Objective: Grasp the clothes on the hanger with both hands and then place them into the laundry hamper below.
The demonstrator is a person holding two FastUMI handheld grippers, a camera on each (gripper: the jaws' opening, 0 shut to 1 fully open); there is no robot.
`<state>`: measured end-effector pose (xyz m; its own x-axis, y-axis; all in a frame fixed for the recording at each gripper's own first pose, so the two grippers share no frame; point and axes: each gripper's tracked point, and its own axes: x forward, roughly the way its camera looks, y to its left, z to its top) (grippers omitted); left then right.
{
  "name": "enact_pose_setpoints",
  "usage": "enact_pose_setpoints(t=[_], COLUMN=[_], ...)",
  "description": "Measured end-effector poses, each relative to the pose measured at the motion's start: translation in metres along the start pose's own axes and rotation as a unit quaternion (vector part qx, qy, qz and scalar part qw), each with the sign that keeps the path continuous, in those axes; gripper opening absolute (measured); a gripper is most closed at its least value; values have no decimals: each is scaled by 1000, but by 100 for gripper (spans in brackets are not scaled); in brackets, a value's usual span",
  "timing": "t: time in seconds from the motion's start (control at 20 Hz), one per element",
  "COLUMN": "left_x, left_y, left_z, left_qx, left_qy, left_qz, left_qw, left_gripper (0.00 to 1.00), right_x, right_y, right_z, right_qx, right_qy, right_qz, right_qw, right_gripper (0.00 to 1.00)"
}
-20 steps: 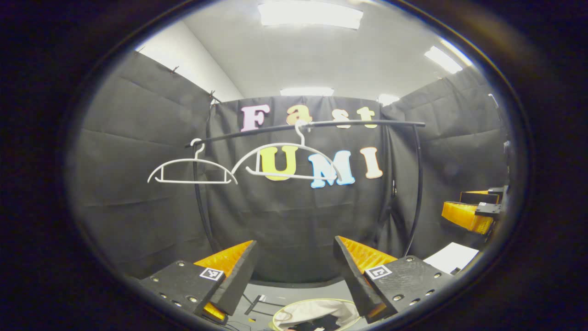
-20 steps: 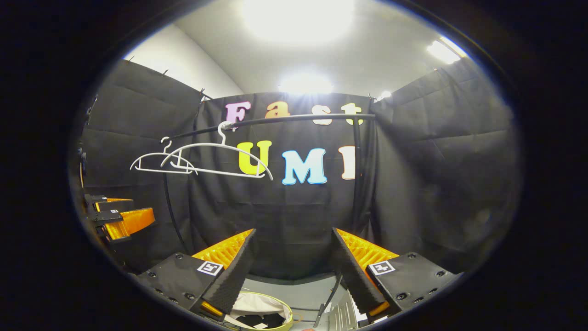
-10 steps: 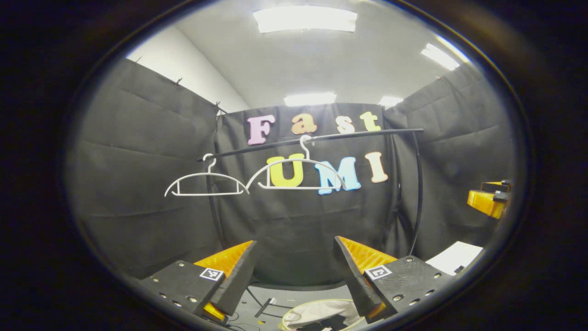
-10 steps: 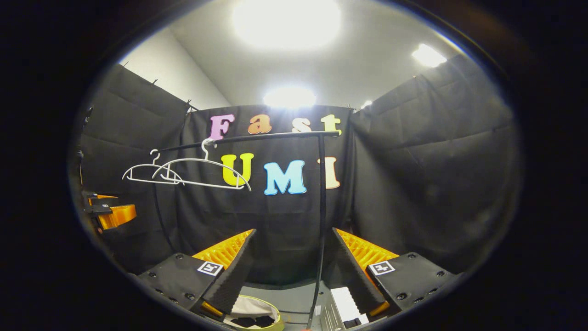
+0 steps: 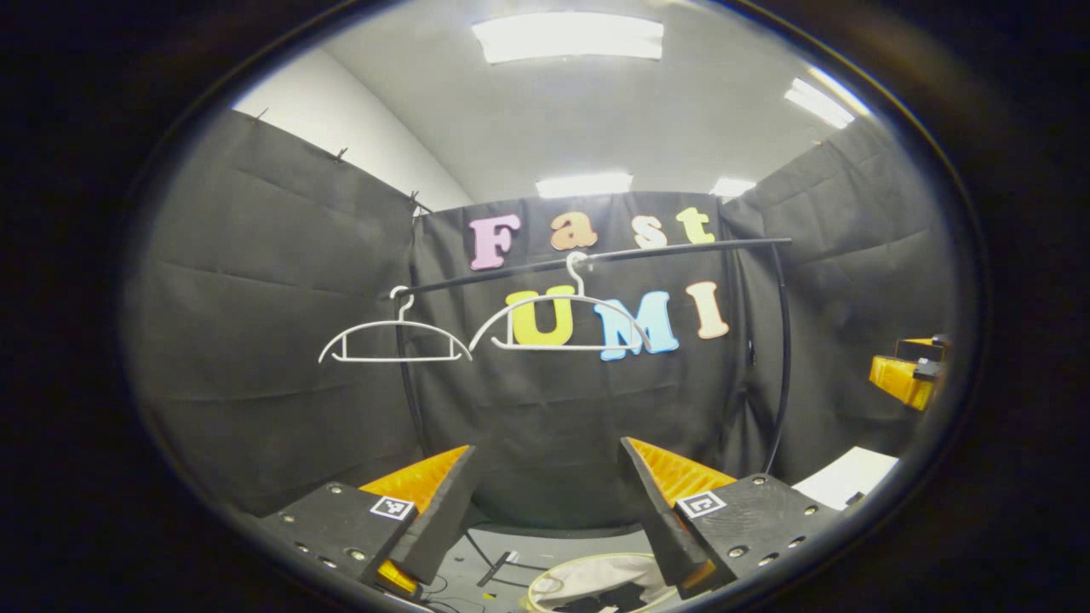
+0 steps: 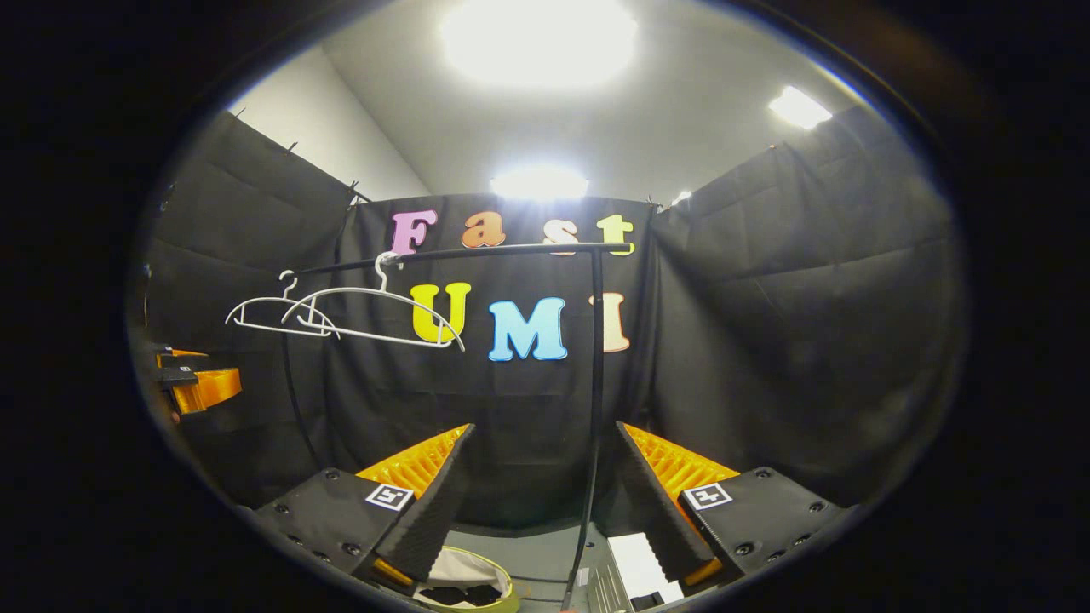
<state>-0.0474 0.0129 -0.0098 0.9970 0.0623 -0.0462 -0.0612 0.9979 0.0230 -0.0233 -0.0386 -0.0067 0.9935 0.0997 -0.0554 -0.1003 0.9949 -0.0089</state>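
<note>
Apparently finished, both the left gripper [image 5: 545, 502] and right gripper [image 6: 536, 498] stand wide open and empty, since two hangers [image 5: 562, 319] at twelve o'clock hang bare while dark clothes [image 5: 609, 598] lie in the hamper [image 5: 588, 569] at six o'clock.

Grey floor [image 5: 545, 545]; laundry hamper [image 5: 588, 572] stands on it.

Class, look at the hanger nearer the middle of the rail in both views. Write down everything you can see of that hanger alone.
The hanger is thin and white, plastic by its look. It has a small hook on top, two arched shoulders and a straight crossbar with short struts near the ends. It is bare, no clothes on it. Its hook sits over the black rail, hanging roughly level before the black cloth wall. A second white hanger hangs beside it; whether they touch I cannot tell.
</note>
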Motion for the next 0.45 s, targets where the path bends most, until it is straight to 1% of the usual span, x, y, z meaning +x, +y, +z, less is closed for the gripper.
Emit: enact_pose_setpoints(t=[0.05, 0.2, 0.25, 0.35, 0.4, 0.45], left_x=[1, 2, 2, 3, 4, 6], left_y=[1, 1, 1, 0, 0, -1], left_z=[1, 2, 2, 3, 1, 1], left_qx=[0, -1, 0, -1, -2, -3], left_qy=[-1, -1, -1, -4, -3, -2], left_qz=[2, 5, 5, 5, 5, 5], left_qw=[1000, 1000, 1000, 1000, 1000, 1000], left_gripper=[96, 96, 96, 96, 96, 96], right_x=[0, 2, 3, 5, 6, 7], right_y=[0, -1, 0, 0, 0, 1], right_z=[1, 3, 3, 3, 4, 4], right_qx=[0, 1, 1, 0, 0, 0], right_qy=[-1, -6, -7, -7, -8, -7], right_qz=[1, 1, 2, 3, 3, 3], right_qw=[1000, 1000, 1000, 1000, 1000, 1000], right_gripper=[99, 99, 96, 96, 96, 99])
